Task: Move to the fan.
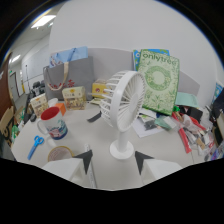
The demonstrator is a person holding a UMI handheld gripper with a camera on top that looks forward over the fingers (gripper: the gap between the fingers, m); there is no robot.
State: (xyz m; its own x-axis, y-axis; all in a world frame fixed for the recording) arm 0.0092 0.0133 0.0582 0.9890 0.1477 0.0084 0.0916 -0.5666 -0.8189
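The gripper (114, 161) points across a cluttered white desk (165, 142), its two dark fingertips (85, 161) spread apart with nothing pressed between them. The white desk fan (122, 112) stands just ahead of the fingers, its round base (121, 149) sitting in line with the gap between them but a little beyond the tips — not touched by either one. The fan is upright on its short stem, its round grille turned partly sideways.

To the left of the fan stands a white mug with a red rim (51, 123), and nearer the fingers lie a pair of blue-handled scissors (35, 146) and a round coaster-like disc (60, 153). Behind the mug are small house-shaped cardboard boxes (74, 97) and a grey tote bag (67, 72) leaning at the partition. Behind the fan, a green "onlytree" package (159, 80) stands upright against the grey divider. To the right, papers, a red object and other loose items (187, 130) lie scattered — too jumbled to name individually.
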